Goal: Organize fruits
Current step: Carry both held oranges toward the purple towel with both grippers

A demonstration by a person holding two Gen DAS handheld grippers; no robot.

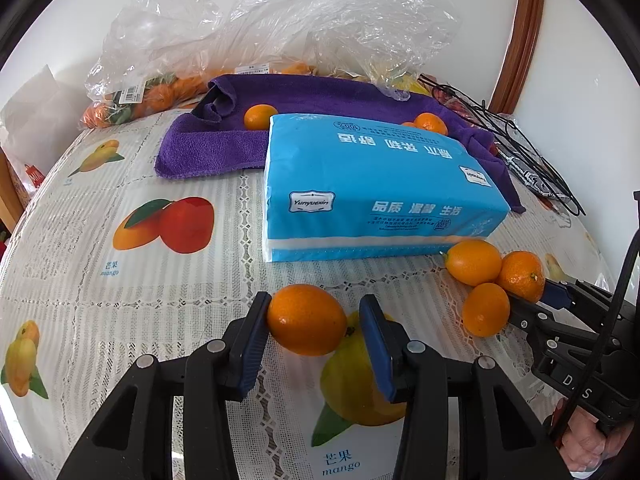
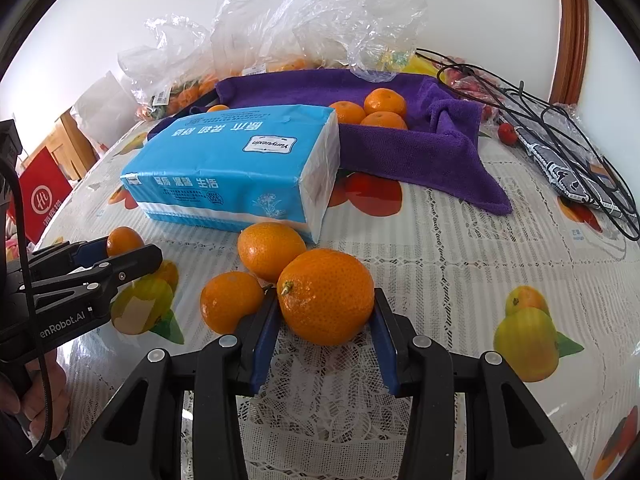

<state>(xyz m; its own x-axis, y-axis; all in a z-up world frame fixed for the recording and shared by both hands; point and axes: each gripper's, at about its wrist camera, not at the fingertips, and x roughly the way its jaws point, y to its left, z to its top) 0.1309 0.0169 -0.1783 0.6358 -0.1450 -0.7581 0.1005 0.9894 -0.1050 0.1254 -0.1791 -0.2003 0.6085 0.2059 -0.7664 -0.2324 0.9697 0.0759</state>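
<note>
tissue pack [image 2: 236,168] near oranges [image 2: 326,296] — right side open

Two wrist fisheyes, both low over one table, angled downward along their own fingers.

Left wrist view: looks past the left gripper [image 1: 314,322] toward the blue tissue pack [image 1: 372,184], close ahead; the right gripper [image 1: 536,300] enters at its right edge. Right wrist view: looks past the right gripper [image 2: 326,312] at the same tissue pack [image 2: 236,168], ahead and left; the left gripper [image 2: 120,250] enters at its left edge. Shared: pack, purple towel [image 1: 304,96] [image 2: 420,148], plastic bags [image 1: 280,20] [image 2: 304,12].
</note>
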